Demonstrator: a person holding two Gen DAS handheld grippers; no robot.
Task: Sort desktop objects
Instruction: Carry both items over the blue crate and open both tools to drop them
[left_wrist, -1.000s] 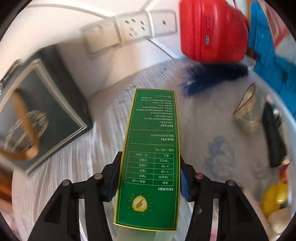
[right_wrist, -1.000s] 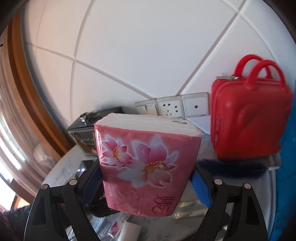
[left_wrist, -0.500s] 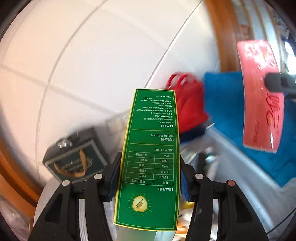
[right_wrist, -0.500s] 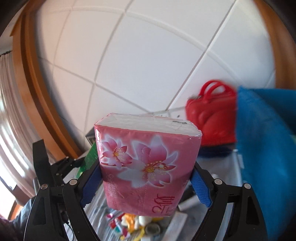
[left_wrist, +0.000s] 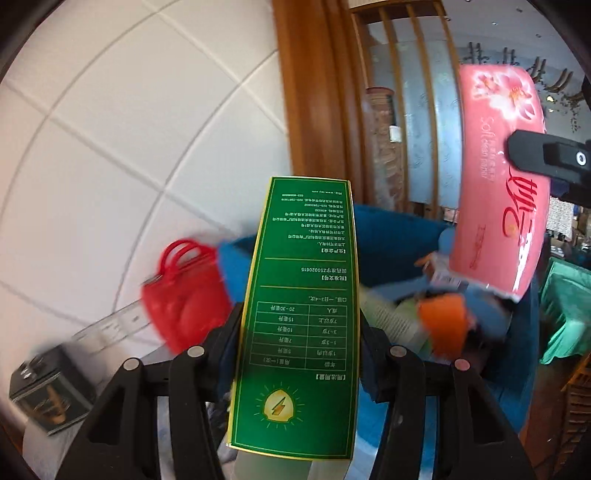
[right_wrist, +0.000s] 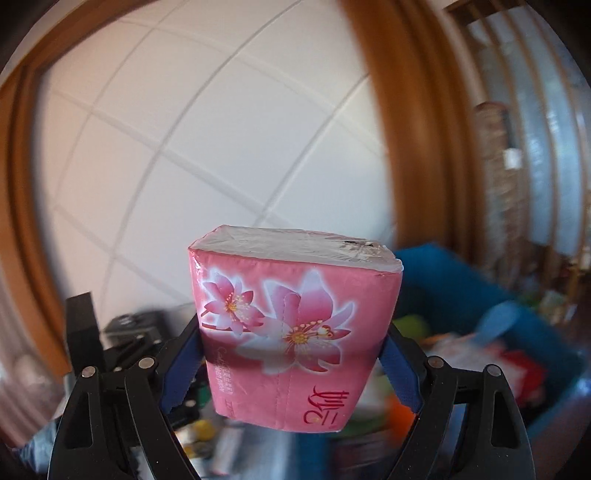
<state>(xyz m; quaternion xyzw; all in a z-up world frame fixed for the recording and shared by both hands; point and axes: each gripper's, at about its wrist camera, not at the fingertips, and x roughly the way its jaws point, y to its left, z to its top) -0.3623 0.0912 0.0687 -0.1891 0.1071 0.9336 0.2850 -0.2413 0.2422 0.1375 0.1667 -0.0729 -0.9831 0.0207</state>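
My left gripper (left_wrist: 299, 328) is shut on a tall green medicine box (left_wrist: 303, 317) and holds it up in the air. My right gripper (right_wrist: 291, 350) is shut on a pink tissue pack with flower print (right_wrist: 288, 325), also held in the air. The tissue pack shows in the left wrist view (left_wrist: 498, 192) at the upper right, with a black finger (left_wrist: 546, 158) of the right gripper on it. A blue bin (left_wrist: 399, 229) with several items in it lies beyond both grippers; it also shows in the right wrist view (right_wrist: 461, 280).
A red handbag-shaped case (left_wrist: 181, 295) stands by the tiled wall, left of the bin. A dark box (left_wrist: 48, 395) sits at the lower left. A wooden door frame (left_wrist: 310, 92) rises behind. Small clutter (right_wrist: 207, 439) lies on the table below the tissue pack.
Both grippers have risen from the table and swung right toward the blue bin, each still holding its item. The tissue pack has come into the left wrist view.
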